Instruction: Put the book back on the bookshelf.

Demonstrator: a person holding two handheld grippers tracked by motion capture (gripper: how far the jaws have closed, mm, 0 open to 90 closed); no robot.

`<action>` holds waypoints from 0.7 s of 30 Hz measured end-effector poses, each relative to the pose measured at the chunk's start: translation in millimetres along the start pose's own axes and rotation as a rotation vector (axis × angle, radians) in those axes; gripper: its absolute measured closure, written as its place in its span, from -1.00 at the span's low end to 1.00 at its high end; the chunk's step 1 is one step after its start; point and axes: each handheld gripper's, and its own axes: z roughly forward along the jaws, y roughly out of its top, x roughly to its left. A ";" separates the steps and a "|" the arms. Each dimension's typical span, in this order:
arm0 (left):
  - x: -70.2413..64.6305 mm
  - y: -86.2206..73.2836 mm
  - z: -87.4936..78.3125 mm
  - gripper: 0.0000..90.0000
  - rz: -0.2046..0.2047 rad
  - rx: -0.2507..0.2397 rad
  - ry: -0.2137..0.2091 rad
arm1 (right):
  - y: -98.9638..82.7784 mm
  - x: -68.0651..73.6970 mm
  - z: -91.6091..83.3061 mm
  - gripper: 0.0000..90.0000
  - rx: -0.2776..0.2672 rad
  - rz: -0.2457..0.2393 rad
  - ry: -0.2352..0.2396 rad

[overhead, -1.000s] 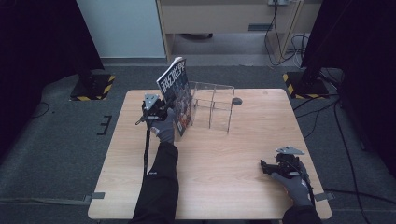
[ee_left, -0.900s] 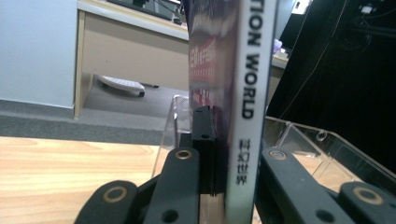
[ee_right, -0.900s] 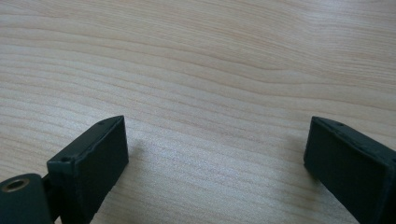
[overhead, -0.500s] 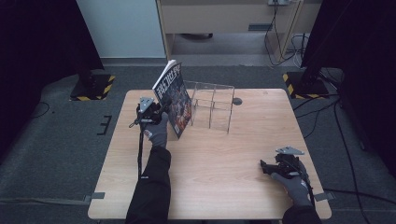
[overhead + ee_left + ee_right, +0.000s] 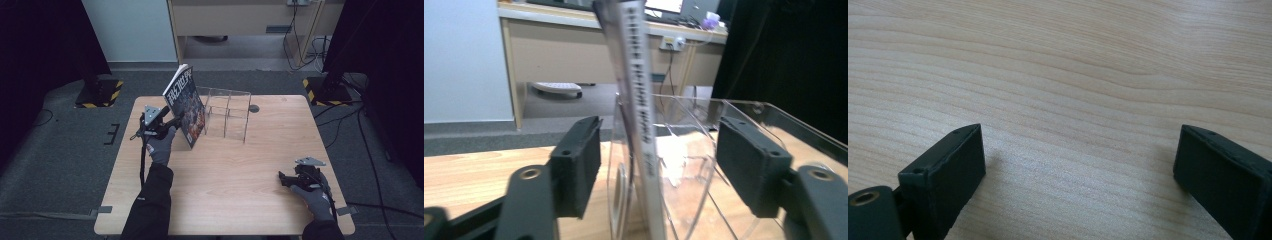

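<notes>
Magazine [image 5: 186,106] stands on edge, tilted, against the left end of the clear acrylic rack [image 5: 225,112], leaning away from it at the top. Your left gripper [image 5: 651,165] sits just left of the rack with its jaws having just been opening; the magazine's spine rises between them, and neither pad presses on it. Your right gripper [image 5: 1078,170] rests well apart from the rack, near the table's [image 5: 240,200] close right corner, jaws spread wide over bare wood, holding nothing.
</notes>
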 end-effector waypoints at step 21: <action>-1.4 -10.9 -67.3 -0.48 0.065 0.186 -0.053 | 0.1 0.3 0.1 -0.87 0.002 0.001 0.002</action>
